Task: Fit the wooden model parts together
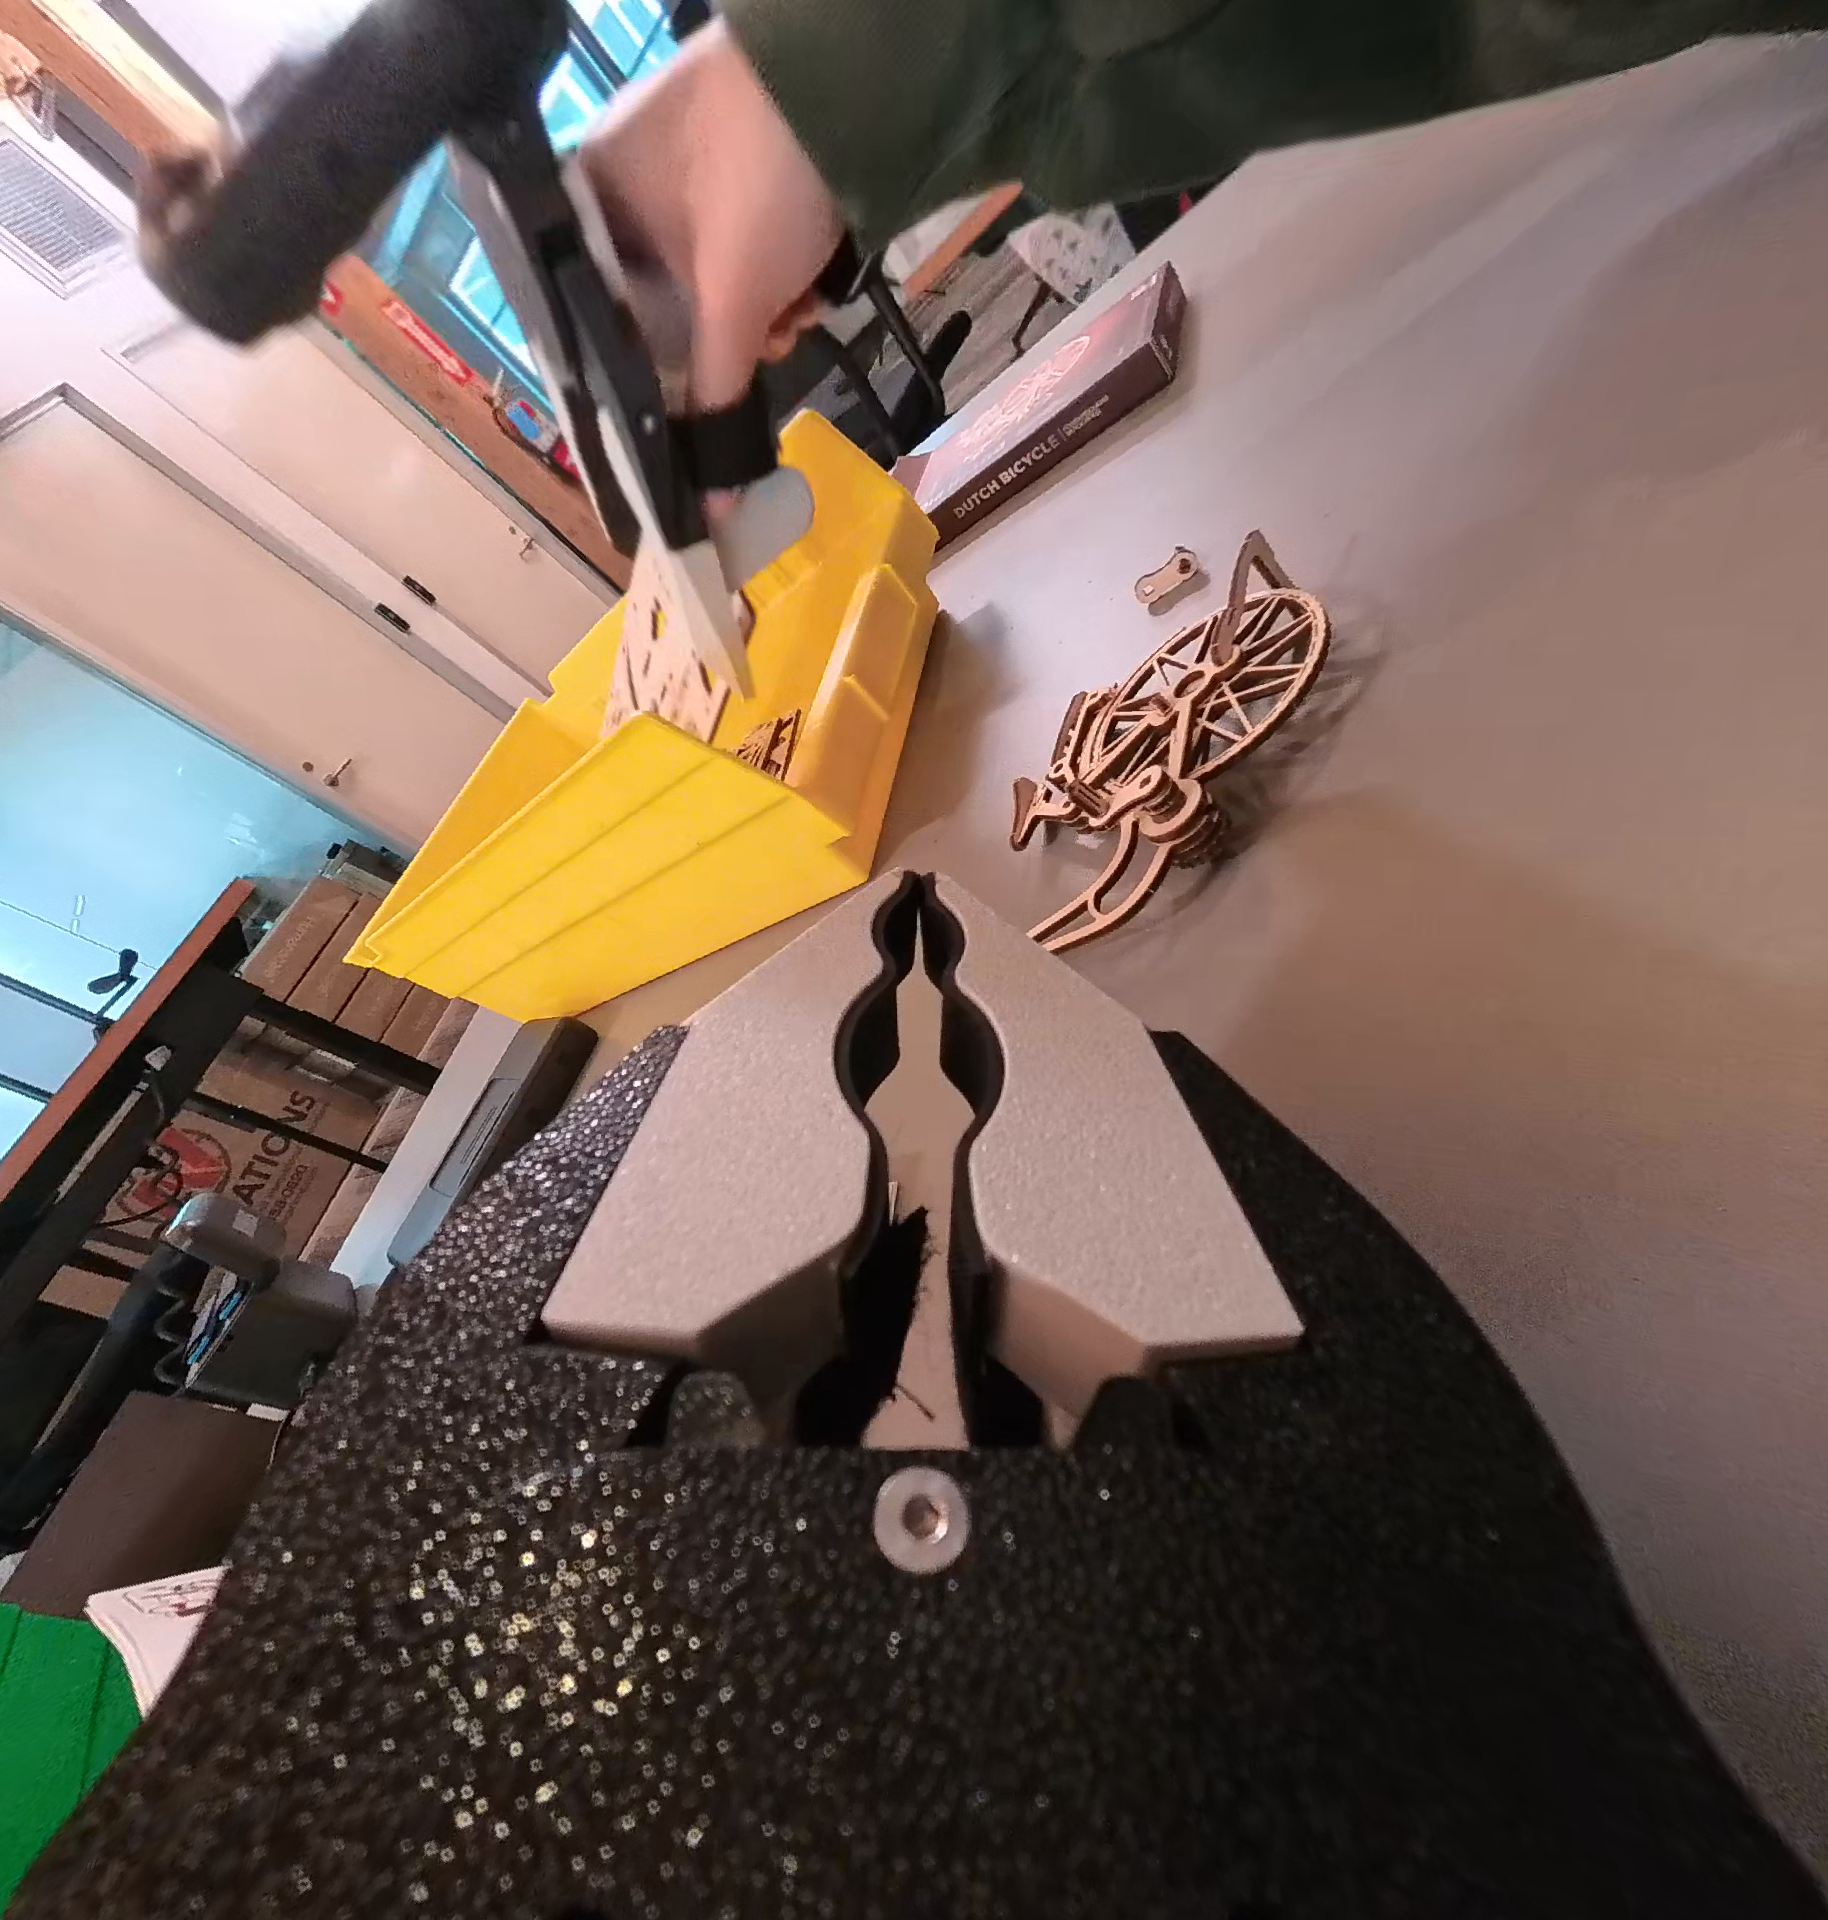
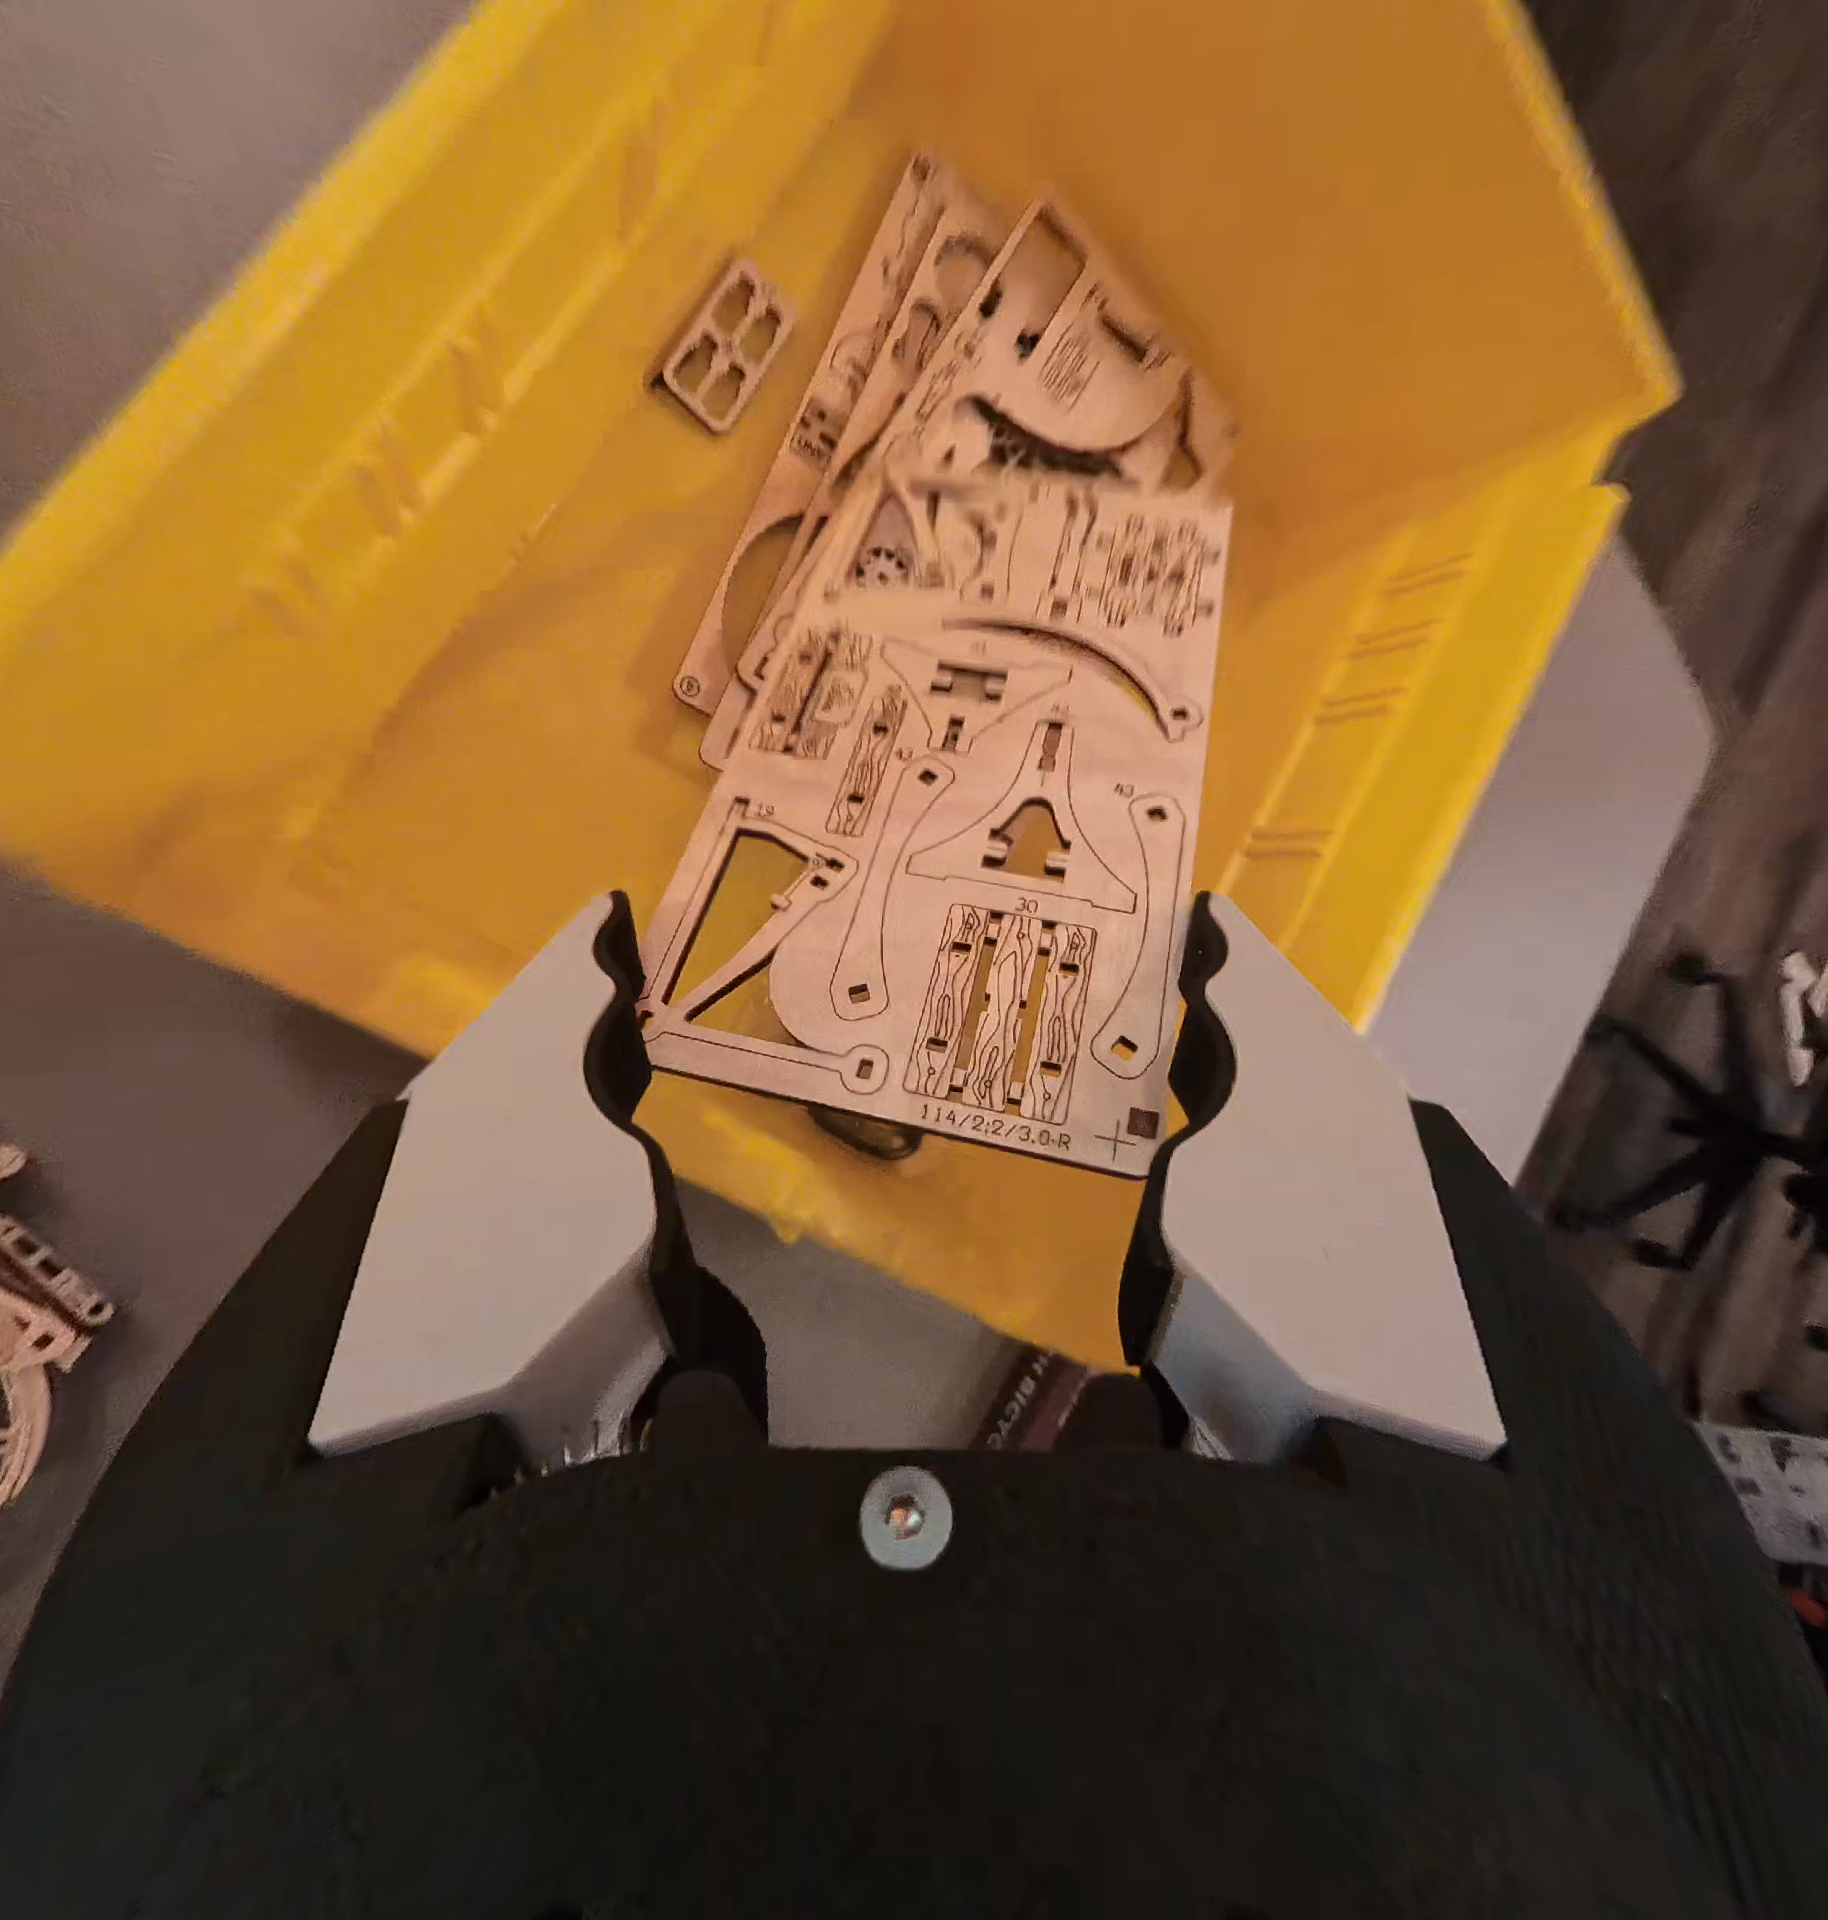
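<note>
Right wrist view looks down into a yellow bin (image 2: 370, 582). Flat wooden sheets (image 2: 951, 665) with cut-out model parts lie in a pile on the bin floor. The right gripper (image 2: 915, 1023) is spread wide, and its two grey fingers (image 2: 515, 1164) sit on either side of the near end of the top sheet. The left finger's black pad looks like it touches the sheet's edge, and the other one is just beside the far edge. It is hard to tell if the sheet is truly pinched or only sitting between them. A small wooden window piece (image 2: 728, 348) lies alone near the far left wall of the bin. The bin walls stand all around the sheets.

From the left wrist view, the left gripper (image 1: 920, 904) is pressed together with nothing in it. It hangs over the grey table (image 1: 1512, 935), near the close end of the bin (image 1: 619, 852). The half-built wooden bicycle (image 1: 1170, 758) lies on its side on the table, just right of the bin and apart from both grippers. A small loose wooden link (image 1: 1168, 578) lies beyond it. A dark box (image 1: 1055, 416) sits at the far end of the bin. A hand (image 1: 723, 229) in a green sleeve holds the right gripper above the bin
</note>
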Demonstrator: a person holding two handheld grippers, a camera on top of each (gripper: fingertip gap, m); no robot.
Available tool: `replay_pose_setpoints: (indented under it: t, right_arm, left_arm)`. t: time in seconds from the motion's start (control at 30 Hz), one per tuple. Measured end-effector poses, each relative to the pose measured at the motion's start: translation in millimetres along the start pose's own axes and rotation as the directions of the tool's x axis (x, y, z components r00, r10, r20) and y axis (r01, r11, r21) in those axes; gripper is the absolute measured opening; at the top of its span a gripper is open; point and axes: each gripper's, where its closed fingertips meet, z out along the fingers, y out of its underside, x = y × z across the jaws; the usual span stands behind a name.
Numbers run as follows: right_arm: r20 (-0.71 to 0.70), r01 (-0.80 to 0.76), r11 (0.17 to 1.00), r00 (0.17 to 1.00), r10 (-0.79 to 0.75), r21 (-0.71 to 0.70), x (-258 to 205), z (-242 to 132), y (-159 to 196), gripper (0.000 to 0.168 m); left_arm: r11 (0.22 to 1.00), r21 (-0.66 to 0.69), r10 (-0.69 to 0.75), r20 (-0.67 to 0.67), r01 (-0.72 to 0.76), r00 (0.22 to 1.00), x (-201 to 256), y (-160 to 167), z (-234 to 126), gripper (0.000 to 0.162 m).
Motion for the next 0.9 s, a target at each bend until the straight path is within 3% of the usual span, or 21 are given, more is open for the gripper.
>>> replay_pose_setpoints:
  t: [0.07, 0.1, 0.13, 0.23, 0.37, 0.47, 0.53, 0.63, 0.8, 0.9]
  right_arm:
    - [-0.039, -0.006, 0.997, 0.999, 0.009, 0.077, 2, -21, 2, 0.101]
    - [-0.112, 0.027, 0.99, 0.994, -0.011, 0.142, 10, -37, 1, 0.018]
    - [-0.182, 0.087, 0.963, 0.983, -0.041, 0.253, 15, -55, -6, 0.0]
    - [-0.186, 0.044, 0.965, 0.983, 0.005, 0.259, 17, -80, 13, 0.007]
    - [-0.078, 0.048, 0.975, 0.996, -0.032, 0.218, -4, -70, 40, 0.025]
    - [0.152, -0.118, 0.983, 0.984, 0.096, 0.142, -32, -48, 48, 0.04]
    - [0.296, -0.264, 0.955, 0.93, 0.216, 0.135, -40, -38, 37, 0.046]
    - [0.418, -0.425, 0.905, 0.824, 0.382, 0.012, -39, -19, 28, 0.058]
    - [0.512, -0.499, 0.82, 0.645, 0.567, -0.28, -51, 14, 29, 0.071]
    - [0.585, -0.534, 0.764, 0.508, 0.632, -0.362, -53, 17, 16, 0.065]
  left_arm:
    - [1.0, 0.0, 0.001, 0.0, -0.001, 1.0, 0, 0, 0, 0.0]
    - [1.0, -0.001, 0.002, -0.001, -0.002, 1.0, 0, 0, 0, 0.0]
    - [1.0, -0.001, 0.003, -0.001, -0.003, 1.0, 0, 0, 0, 0.0]
    - [1.0, -0.003, 0.009, -0.002, -0.009, 1.0, 1, 0, 0, 0.0]
    - [1.0, -0.007, 0.022, -0.004, -0.022, 1.0, 2, 0, 0, 0.0]
    - [1.0, -0.008, 0.026, -0.004, -0.026, 1.0, 3, 0, 0, 0.0]
    - [1.0, -0.008, 0.024, -0.005, -0.024, 1.0, 3, 0, 0, 0.0]
    - [1.0, -0.007, 0.022, -0.004, -0.022, 1.0, 2, 0, -1, 0.0]
    - [1.0, -0.007, 0.02, -0.004, -0.02, 1.0, 2, 1, -1, 0.0]
    - [1.0, -0.006, 0.02, -0.003, -0.02, 1.0, 2, 0, -1, 0.0]
